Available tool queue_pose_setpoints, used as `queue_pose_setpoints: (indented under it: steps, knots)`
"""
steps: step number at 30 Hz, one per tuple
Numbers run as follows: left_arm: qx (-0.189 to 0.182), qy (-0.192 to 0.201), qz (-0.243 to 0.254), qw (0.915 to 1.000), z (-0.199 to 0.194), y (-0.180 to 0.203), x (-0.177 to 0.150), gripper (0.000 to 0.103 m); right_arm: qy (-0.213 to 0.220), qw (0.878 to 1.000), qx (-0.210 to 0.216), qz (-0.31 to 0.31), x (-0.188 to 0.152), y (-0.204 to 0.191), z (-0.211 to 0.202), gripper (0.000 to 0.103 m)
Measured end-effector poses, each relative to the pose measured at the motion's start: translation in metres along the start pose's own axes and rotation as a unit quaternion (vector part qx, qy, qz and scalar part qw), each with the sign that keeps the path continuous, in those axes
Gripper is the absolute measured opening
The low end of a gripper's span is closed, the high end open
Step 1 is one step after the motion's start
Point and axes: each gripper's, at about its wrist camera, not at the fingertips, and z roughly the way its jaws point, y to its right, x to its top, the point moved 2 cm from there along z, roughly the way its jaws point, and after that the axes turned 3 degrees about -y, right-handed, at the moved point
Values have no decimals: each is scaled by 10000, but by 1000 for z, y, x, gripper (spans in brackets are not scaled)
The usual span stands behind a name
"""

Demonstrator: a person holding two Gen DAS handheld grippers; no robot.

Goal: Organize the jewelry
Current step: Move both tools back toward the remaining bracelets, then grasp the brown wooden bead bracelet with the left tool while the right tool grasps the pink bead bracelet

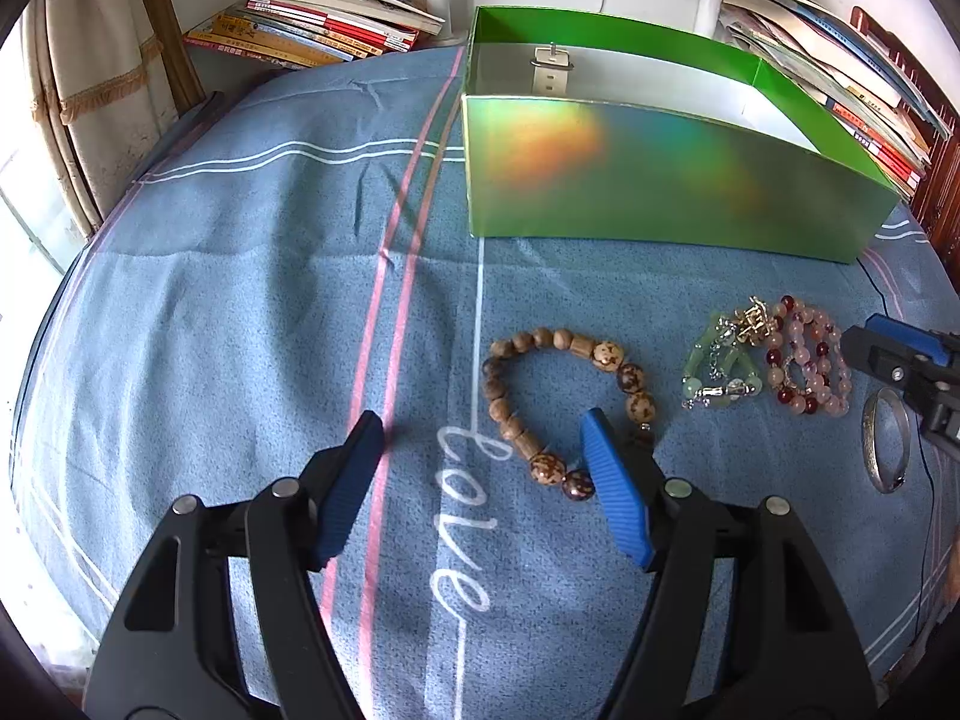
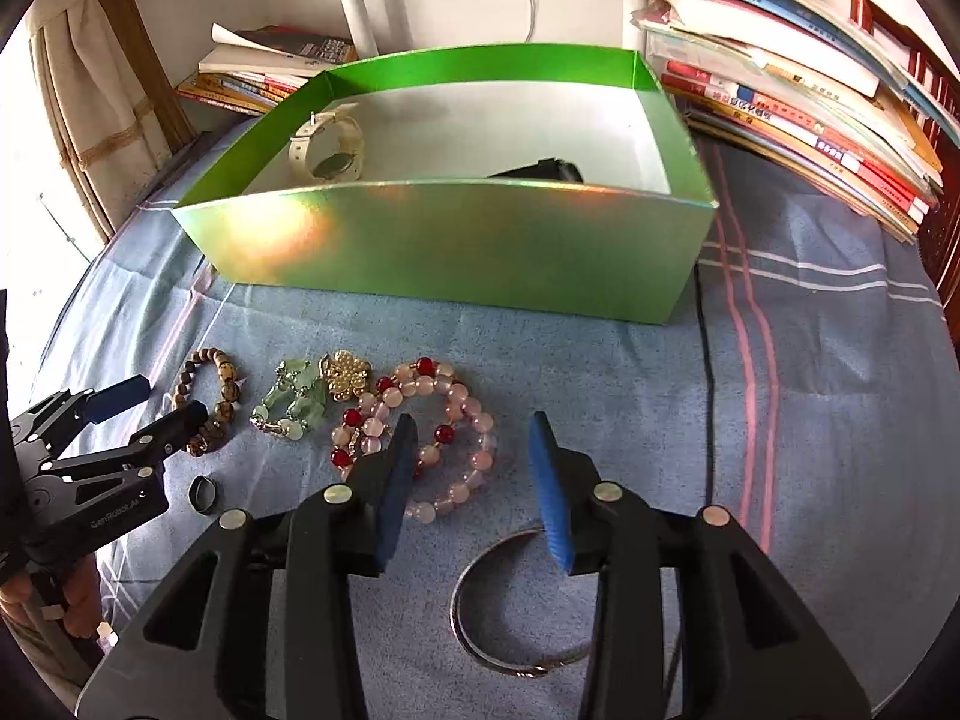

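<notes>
A green box (image 1: 660,180) (image 2: 456,240) stands on the blue cloth; inside lie a white watch (image 2: 327,147) (image 1: 551,69) and a black item (image 2: 540,171). In front lie a brown wooden bead bracelet (image 1: 558,408) (image 2: 207,399), a green bracelet (image 1: 717,369) (image 2: 291,402), a gold flower piece (image 2: 345,377), a pink and red bead bracelet (image 1: 810,360) (image 2: 420,432), a silver bangle (image 1: 887,447) (image 2: 510,600) and a small dark ring (image 2: 203,495). My left gripper (image 1: 480,450) (image 2: 144,405) is open, its right finger at the brown bracelet. My right gripper (image 2: 474,462) (image 1: 900,360) is open above the bangle and pink beads.
Stacks of books (image 1: 312,24) (image 2: 810,120) line the back behind the box. A curtain (image 1: 90,90) hangs at the left. A thin black cable (image 2: 708,372) runs across the cloth right of the jewelry. White lamp posts (image 2: 360,0) stand behind the box.
</notes>
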Motion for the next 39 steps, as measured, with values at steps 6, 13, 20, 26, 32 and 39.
queue_pose_setpoints:
  steps: [6, 13, 20, 26, 32, 39]
  knots:
    - [-13, -2, -38, 10000, 1, -1, -1, 71, -74, 9994, -347, -47, -2, -1, 12, 38]
    - [-5, 7, -40, 10000, 2, -1, -1, 72, -90, 9970, -738, 199, -5, 21, 8, 38]
    - [13, 4, -20, 10000, 2, -1, -1, 73, 34, 9977, -631, 247, -3, 27, 3, 38]
    - [-35, -7, -46, 10000, 2, -2, -1, 73, 33, 9986, -483, 204, -4, 22, 6, 16]
    - [-174, 16, 65, 9998, 0, 4, 0, 52, 45, 9988, -440, 227, -4, 23, 7, 16]
    - [-290, -15, 125, 9995, -2, 8, 0, 36, 53, 9988, -397, 267, -4, 26, 7, 16]
